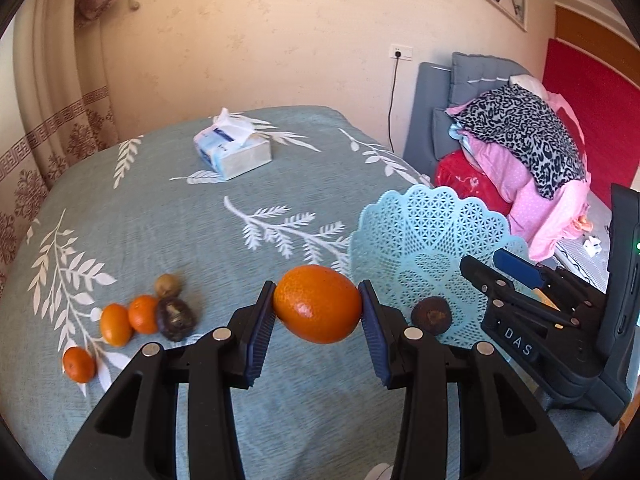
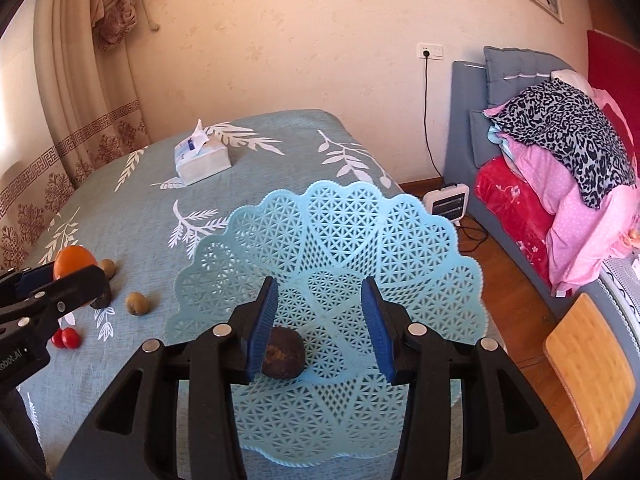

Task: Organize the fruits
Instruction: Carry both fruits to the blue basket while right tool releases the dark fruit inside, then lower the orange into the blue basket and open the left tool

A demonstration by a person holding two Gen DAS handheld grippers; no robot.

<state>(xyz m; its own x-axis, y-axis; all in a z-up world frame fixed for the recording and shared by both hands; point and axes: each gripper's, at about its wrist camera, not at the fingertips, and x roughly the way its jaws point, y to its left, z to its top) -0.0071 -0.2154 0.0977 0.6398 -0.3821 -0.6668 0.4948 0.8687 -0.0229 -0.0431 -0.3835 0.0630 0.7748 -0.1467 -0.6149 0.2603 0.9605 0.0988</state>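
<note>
My left gripper (image 1: pixel 318 304) is shut on a large orange (image 1: pixel 318 304), held above the leaf-patterned cloth just left of the light blue lattice basket (image 1: pixel 424 224). One dark brown fruit (image 1: pixel 432 315) lies in the basket. In the right wrist view my right gripper (image 2: pixel 320 292) stands open over the basket (image 2: pixel 420 248). The brown fruit (image 2: pixel 282 354) rests on the lattice beside the left pad, and the right pad is well clear of it. Small oranges (image 1: pixel 116 324), a dark fruit (image 1: pixel 176 318) and a brownish fruit (image 1: pixel 168 285) lie in a cluster on the cloth at the left.
A tissue box (image 1: pixel 232 152) sits at the far side of the cloth. Two red cherry tomatoes (image 2: pixel 66 338) and a tan fruit (image 2: pixel 138 303) lie left of the basket. Beyond the right edge are a heater (image 2: pixel 446 198), piled bedding (image 2: pixel 560 168) and a wooden board (image 2: pixel 588 372).
</note>
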